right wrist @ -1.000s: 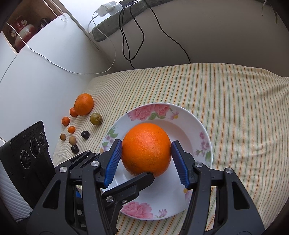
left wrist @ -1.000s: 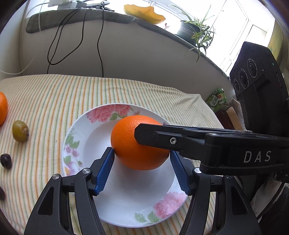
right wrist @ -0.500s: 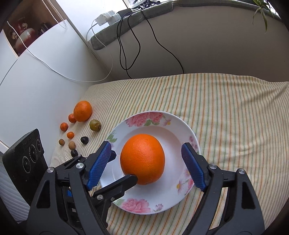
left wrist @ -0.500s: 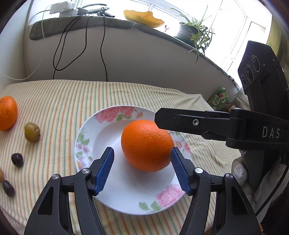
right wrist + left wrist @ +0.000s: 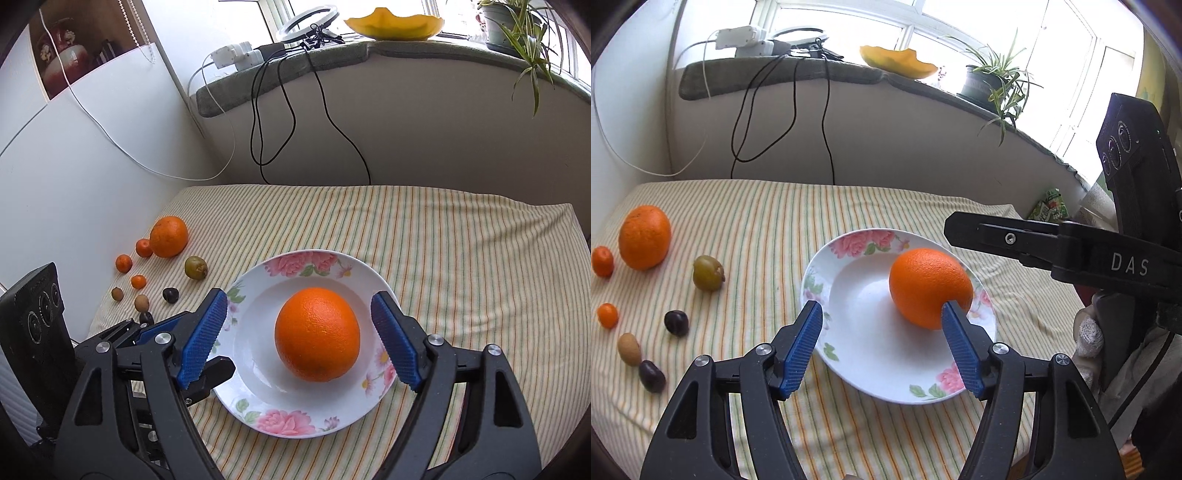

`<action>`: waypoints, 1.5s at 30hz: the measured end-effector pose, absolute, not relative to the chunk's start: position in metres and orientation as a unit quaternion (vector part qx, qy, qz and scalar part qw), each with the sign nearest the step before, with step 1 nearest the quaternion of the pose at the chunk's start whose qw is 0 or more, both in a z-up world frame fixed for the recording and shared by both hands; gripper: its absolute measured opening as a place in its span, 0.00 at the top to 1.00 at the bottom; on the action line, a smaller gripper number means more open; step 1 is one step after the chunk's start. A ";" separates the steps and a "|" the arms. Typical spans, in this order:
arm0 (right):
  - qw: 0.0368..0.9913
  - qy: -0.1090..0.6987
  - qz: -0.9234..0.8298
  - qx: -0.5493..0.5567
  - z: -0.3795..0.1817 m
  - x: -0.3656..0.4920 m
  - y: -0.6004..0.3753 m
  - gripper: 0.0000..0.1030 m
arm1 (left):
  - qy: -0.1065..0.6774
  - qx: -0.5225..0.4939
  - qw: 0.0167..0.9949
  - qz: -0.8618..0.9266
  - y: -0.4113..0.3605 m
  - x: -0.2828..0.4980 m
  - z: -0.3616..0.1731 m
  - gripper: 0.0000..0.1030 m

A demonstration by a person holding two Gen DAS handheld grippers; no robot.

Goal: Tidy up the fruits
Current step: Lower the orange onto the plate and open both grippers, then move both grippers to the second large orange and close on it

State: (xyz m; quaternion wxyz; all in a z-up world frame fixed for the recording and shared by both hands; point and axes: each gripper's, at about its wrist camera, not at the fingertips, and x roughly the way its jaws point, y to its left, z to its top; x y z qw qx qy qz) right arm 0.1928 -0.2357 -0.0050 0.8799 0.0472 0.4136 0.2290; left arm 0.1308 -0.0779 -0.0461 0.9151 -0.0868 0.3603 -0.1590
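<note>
Inspector: Fruits [image 5: 644, 236] lie loose left of the plate [image 5: 258, 406]; one orange [image 5: 317, 334] sits on it.

Clerk: Claws?

Inspector: Left claw [image 5: 881, 347] spread, empty, nearer the loose pile. Right claw [image 5: 299, 341] spread, straddling the orange without contact.

Clerk: Surface, room?

Inspector: Striped cloth [image 5: 461, 258] over the desk; windowsill behind the plate.

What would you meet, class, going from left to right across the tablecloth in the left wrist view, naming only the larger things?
Big orange on the cloth → green fruit → flowered plate → orange on the plate.
</note>
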 end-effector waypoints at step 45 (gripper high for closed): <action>0.818 0.463 0.342 0.026 -0.017 0.275 -0.022 0.11 | 0.354 -0.169 0.919 -0.036 0.121 0.163 -0.073 0.37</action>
